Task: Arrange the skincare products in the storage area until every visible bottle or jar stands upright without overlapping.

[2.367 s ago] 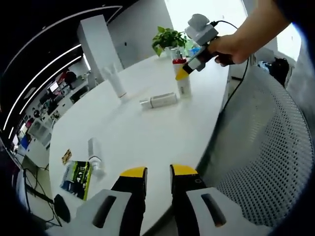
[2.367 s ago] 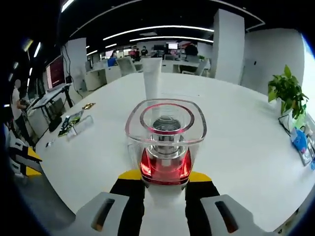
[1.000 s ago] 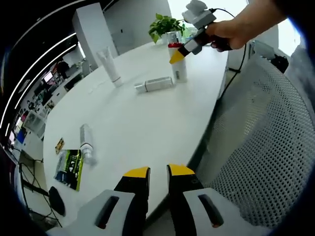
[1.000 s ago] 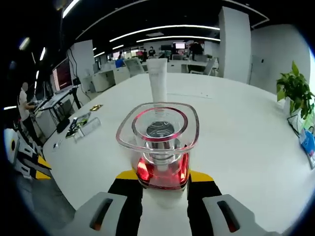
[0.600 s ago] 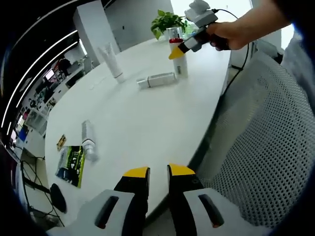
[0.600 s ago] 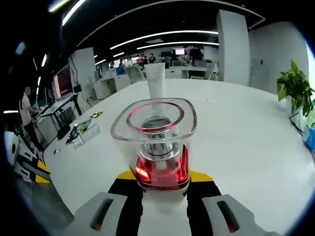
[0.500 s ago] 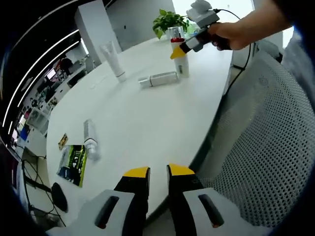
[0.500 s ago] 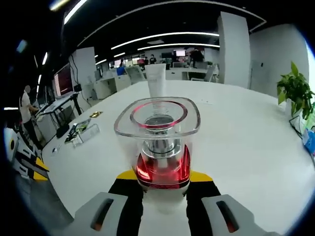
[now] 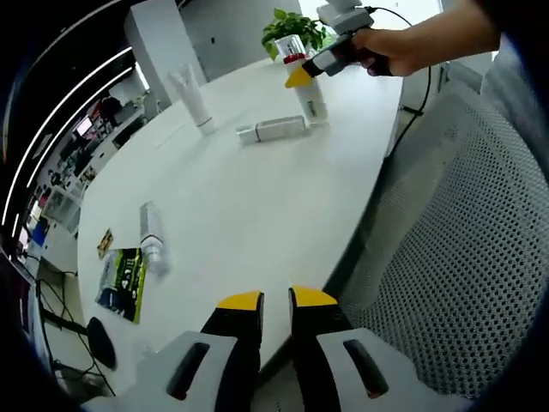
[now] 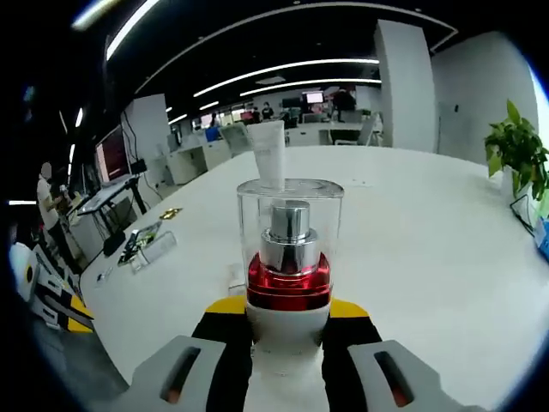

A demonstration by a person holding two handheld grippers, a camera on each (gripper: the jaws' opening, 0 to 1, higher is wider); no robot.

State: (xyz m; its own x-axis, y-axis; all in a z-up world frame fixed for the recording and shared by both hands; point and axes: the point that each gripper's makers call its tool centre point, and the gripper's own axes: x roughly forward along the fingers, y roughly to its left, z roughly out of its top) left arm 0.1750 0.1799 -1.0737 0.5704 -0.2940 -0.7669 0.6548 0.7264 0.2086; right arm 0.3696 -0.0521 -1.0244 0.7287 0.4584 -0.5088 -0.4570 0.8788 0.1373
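Observation:
My right gripper (image 10: pixel 290 311) is shut on the white body of a pump bottle (image 10: pixel 290 249) that has a clear cap, a silver pump and a red collar. In the left gripper view a hand holds that right gripper (image 9: pixel 300 75) at the far table edge, with the bottle (image 9: pixel 310 96) upright and its base at the tabletop. Close by, a white bottle (image 9: pixel 273 130) lies on its side. A white tube (image 9: pixel 193 99) stands on its cap (image 10: pixel 268 154). A clear bottle (image 9: pixel 152 236) lies near the left edge (image 10: pixel 153 247). My left gripper (image 9: pixel 275 302) hovers off the near edge, jaws close together with nothing between.
The round white table (image 9: pixel 232 197) also carries a green leaflet (image 9: pixel 117 285) near the clear bottle. A white mesh chair (image 9: pixel 446 257) stands to the right of the table. A potted plant (image 9: pixel 296 30) sits at the far edge (image 10: pixel 519 150). Office desks lie beyond.
The right gripper view has levelled, so the bottle's cap, seen from above before, now shows from the side. My left gripper's jaws have narrowed since the earliest frame.

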